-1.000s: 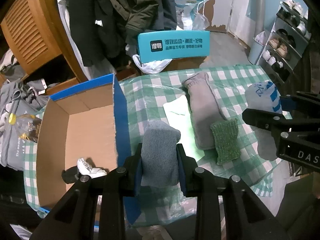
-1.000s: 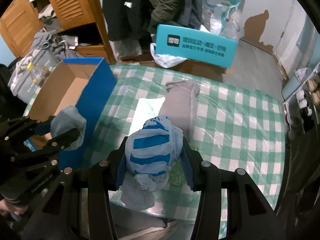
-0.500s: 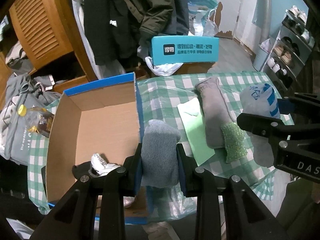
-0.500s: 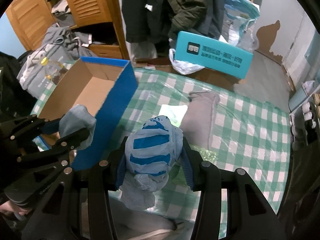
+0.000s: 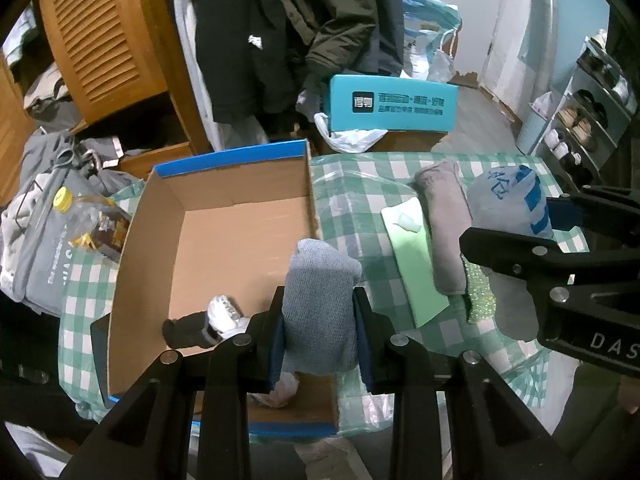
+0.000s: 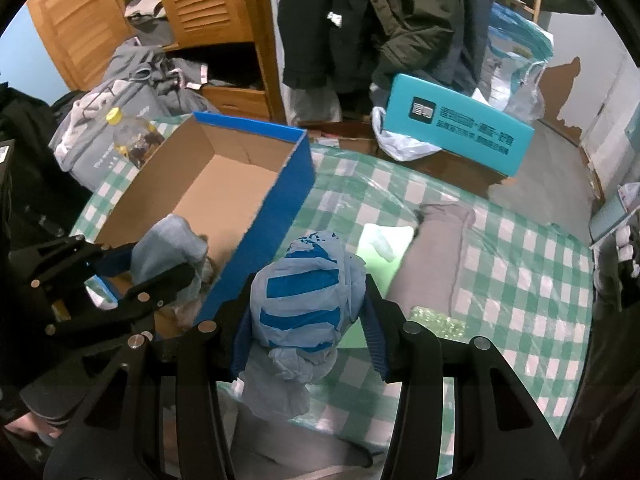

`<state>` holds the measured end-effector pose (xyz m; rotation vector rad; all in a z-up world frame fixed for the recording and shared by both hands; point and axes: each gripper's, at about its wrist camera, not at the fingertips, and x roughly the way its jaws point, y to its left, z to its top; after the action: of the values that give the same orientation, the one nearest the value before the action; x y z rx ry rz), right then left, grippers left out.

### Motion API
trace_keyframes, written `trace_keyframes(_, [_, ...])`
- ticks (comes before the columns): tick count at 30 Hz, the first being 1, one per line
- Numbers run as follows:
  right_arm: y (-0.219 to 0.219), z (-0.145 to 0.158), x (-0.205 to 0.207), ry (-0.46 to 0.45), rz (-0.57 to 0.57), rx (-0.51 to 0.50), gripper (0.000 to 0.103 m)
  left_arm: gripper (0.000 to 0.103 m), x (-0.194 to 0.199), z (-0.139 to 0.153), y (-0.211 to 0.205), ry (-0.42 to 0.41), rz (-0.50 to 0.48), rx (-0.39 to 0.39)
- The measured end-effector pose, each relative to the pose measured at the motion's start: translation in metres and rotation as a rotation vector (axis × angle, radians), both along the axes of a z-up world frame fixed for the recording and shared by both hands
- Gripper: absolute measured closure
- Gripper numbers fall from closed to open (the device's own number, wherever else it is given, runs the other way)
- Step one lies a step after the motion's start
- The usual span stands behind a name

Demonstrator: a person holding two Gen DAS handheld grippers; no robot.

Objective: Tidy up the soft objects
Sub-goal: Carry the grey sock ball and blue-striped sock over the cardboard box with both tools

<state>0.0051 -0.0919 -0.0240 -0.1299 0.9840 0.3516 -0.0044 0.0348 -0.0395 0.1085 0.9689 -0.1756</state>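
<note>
My left gripper point(image 5: 320, 320) is shut on a rolled grey-blue knit cloth point(image 5: 320, 304) and holds it over the near right part of the open blue cardboard box point(image 5: 240, 152); it also shows in the right wrist view point(image 6: 168, 248). My right gripper point(image 6: 306, 312) is shut on a crumpled light-blue bundle with blue stripes point(image 6: 304, 300), held above the checked table just right of the box wall point(image 6: 272, 224). A black and white sock point(image 5: 208, 320) lies in the box. A grey rolled cloth point(image 5: 444, 236), a green sheet point(image 5: 412, 268) and a green scrubber point(image 5: 478, 292) lie on the table.
The table carries a green checked cloth under plastic point(image 6: 520, 272). A teal carton point(image 5: 392, 102) stands behind it. Hanging coats point(image 5: 300, 20), a wooden cabinet point(image 5: 100, 40), a clothes pile with a bottle point(image 5: 80, 216) at left and a shoe rack point(image 5: 588, 120) at right surround the table.
Both grippers have moved left with their loads. The left gripper's grey cloth went from right of the box wall to over the box interior.
</note>
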Motion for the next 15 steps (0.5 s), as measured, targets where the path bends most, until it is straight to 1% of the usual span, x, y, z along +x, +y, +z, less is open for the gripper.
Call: trace_keyframes(15, [0.049,-0.001,0.006,0.015,0.065,-0.001,0.056,0.073,-0.001,-0.004,0.045,0.0,0.072,-0.021])
